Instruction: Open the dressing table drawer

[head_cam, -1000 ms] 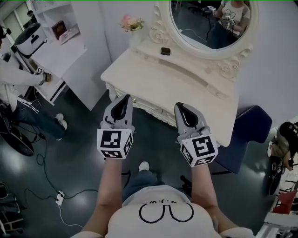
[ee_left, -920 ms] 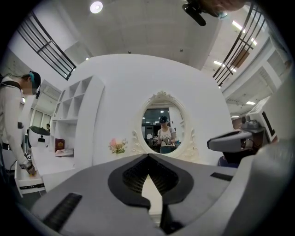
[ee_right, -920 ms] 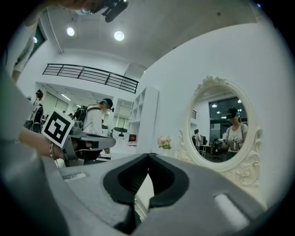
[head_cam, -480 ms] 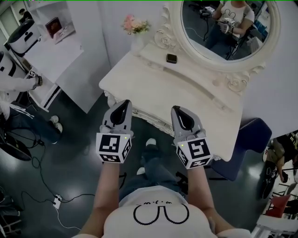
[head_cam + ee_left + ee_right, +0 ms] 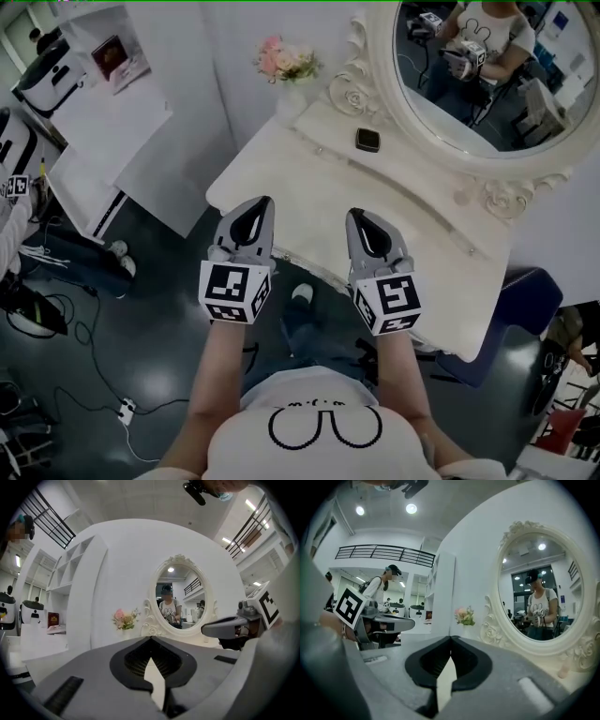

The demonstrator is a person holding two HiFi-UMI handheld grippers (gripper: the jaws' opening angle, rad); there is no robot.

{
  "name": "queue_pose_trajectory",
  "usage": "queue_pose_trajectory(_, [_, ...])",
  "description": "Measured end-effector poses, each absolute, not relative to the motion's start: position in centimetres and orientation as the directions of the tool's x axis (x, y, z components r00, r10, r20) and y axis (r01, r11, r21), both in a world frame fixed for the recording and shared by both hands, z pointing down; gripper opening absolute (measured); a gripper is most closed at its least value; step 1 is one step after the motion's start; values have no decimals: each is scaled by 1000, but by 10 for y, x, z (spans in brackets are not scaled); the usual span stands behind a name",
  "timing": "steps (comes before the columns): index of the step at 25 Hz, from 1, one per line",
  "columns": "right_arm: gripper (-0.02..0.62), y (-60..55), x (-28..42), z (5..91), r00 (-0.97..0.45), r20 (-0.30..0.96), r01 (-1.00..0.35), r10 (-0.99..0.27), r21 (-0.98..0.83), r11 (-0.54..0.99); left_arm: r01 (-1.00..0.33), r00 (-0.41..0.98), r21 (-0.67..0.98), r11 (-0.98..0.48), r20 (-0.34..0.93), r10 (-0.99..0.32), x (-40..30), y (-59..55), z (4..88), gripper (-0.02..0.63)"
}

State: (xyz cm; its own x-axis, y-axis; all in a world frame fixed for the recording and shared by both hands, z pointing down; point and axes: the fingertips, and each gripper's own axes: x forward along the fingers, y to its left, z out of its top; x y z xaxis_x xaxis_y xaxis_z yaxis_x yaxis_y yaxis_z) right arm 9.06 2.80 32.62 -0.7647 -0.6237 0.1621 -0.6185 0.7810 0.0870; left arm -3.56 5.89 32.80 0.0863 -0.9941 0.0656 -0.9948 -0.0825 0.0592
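Note:
The white dressing table (image 5: 309, 173) with its oval mirror (image 5: 497, 75) stands in front of me in the head view. Its carved front edge (image 5: 314, 266) shows between my two grippers; the drawer front is hidden beneath the tabletop. My left gripper (image 5: 265, 201) is shut and empty, its tip over the table's near left edge. The right gripper (image 5: 353, 214) is also shut and empty, beside it over the front edge. In the left gripper view the left gripper (image 5: 151, 639) points level at the mirror (image 5: 179, 599). The right gripper (image 5: 451, 637) points at the tabletop below the mirror (image 5: 539, 597).
A vase of pink flowers (image 5: 289, 61) and a small dark object (image 5: 367, 140) sit on the tabletop at the back. A white shelf unit (image 5: 103, 84) stands to the left, a blue seat (image 5: 525, 300) to the right. Cables and a power strip (image 5: 122, 410) lie on the dark floor.
Both grippers have moved forward to the table's front edge, side by side, and stayed shut. The table and mirror sit nearer in view.

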Motion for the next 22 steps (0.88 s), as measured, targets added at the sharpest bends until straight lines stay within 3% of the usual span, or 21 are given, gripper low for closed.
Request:
queue_pose_trajectory(16, [-1,-152,61,385,-705,246,-690,-665,-22,723,-979,202,63,-193,226,-953,-68,-144,384,-2])
queue_pose_trajectory(22, [116,-170,50,412,-677,317,-713,-664,-59,699,-973,233,70,-222,264,-936,-74,-170,402,-2])
